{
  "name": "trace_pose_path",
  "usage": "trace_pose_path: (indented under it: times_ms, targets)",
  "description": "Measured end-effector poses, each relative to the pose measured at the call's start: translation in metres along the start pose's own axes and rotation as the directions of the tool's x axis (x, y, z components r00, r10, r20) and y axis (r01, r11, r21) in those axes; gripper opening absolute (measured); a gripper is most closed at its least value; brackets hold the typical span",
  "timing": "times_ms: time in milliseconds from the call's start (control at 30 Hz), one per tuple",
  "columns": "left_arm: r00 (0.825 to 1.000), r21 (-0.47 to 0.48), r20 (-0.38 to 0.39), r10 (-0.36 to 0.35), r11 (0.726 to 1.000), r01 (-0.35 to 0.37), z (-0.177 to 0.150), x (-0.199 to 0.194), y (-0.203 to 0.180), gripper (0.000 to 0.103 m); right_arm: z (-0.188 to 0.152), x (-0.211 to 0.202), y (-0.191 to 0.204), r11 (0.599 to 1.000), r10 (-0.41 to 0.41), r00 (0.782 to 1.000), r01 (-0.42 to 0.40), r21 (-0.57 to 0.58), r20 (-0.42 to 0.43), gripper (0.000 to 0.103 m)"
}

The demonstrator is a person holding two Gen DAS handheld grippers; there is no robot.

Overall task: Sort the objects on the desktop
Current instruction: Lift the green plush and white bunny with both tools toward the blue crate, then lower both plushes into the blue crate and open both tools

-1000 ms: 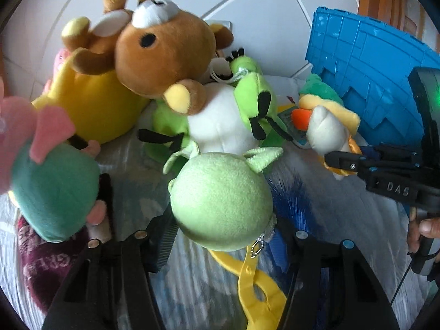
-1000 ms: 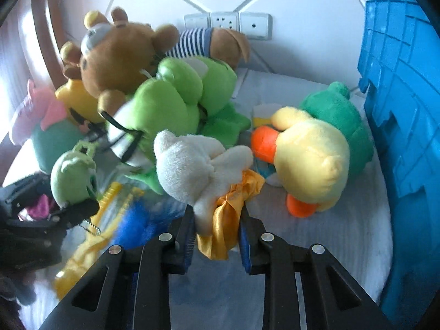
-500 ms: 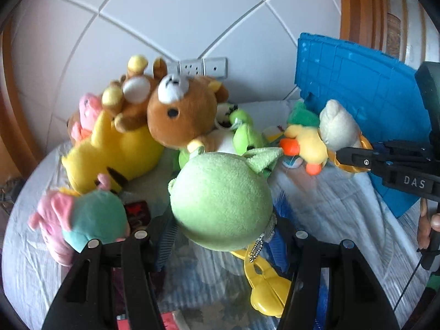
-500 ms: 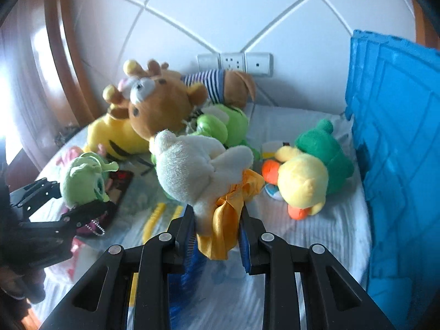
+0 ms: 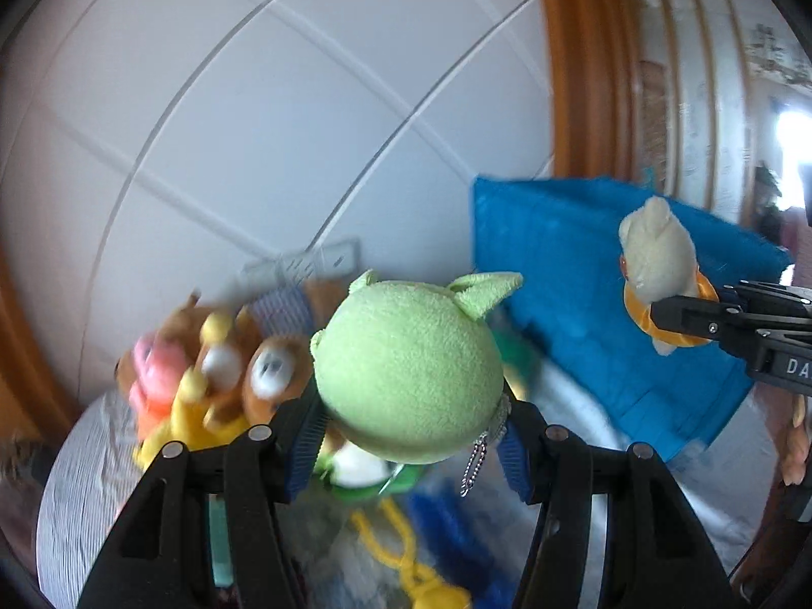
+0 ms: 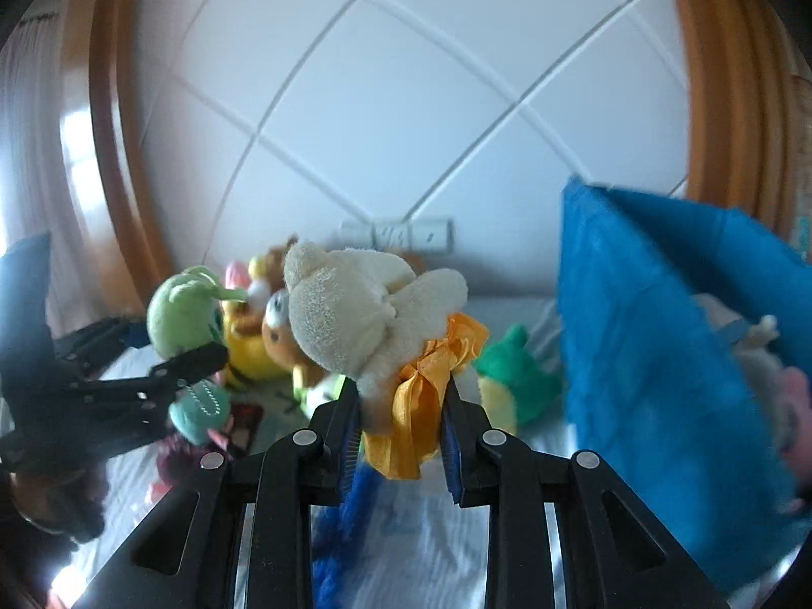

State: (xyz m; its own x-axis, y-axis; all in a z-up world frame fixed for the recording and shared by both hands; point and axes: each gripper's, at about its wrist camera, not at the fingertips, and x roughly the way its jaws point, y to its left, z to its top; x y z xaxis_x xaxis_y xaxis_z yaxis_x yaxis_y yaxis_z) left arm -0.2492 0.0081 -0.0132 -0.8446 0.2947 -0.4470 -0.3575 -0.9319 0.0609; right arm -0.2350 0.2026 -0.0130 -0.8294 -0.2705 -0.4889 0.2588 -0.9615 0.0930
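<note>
Background: padded wall, wood trim, sockets, bed cover.

White padded wall panel (image 6: 406, 116) with crossing diagonal seams fills the top and centre of both views. Orange-brown wooden trim (image 5: 578, 61) runs vertically at upper right of the left wrist view; the right wrist view shows it curving down both edges, left (image 6: 114, 152) and right. White wall socket strip (image 6: 398, 235) sits low on the panel, centre frame, blurred in the left view (image 5: 309, 266). Pale striped bedsheet (image 6: 431, 548) covers the bottom of the frame. Bright window glare (image 5: 794, 137) at far right edge.
</note>
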Motion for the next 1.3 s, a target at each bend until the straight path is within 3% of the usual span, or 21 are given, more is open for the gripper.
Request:
trace_pose_path:
  times_ms: [267, 567, 767, 1067, 1233, 1267, 1300]
  targets:
    - [0.983, 0.108, 0.083, -0.162, 0.982, 0.153, 0.061, 0.007, -0.078, 0.058, 0.021, -0.082, -0.036, 0.989, -0.150, 0.981, 0.148, 0.024, 0.123, 0.027]
    - [0.957, 0.207, 0.096, -0.275, 0.946, 0.251, 0.111, 0.035, -0.182, 0.058, 0.021, -0.132, -0.125, 0.953, -0.292, 0.946, 0.275, 0.126, 0.140, 0.027]
    - [0.952, 0.258, 0.087, -0.293, 0.930, 0.262, 0.143, 0.061, -0.241, 0.058, 0.020, -0.151, -0.184, 0.925, -0.355, 0.926, 0.328, 0.192, 0.128, 0.027]
    - [0.963, 0.292, 0.079, -0.256, 0.930, 0.223, 0.180, 0.094, -0.292, 0.063, 0.022, -0.152, -0.256, 0.892, -0.411, 0.908, 0.383, 0.239, 0.081, 0.030]
    - [0.975, 0.305, 0.062, -0.212, 0.935, 0.184, 0.191, 0.112, -0.309, 0.074, 0.025, -0.143, -0.279, 0.878, -0.426, 0.903, 0.397, 0.268, 0.060, 0.036]
    - [0.976, 0.301, 0.072, -0.204, 0.938, 0.174, 0.193, 0.112, -0.309, 0.082, 0.026, -0.142, -0.281, 0.876, -0.426, 0.903, 0.395, 0.277, 0.059, 0.038]
    - [0.977, 0.297, 0.083, -0.197, 0.941, 0.164, 0.194, 0.111, -0.309, 0.085, 0.027, -0.141, -0.284, 0.874, -0.425, 0.903, 0.393, 0.287, 0.057, 0.044]
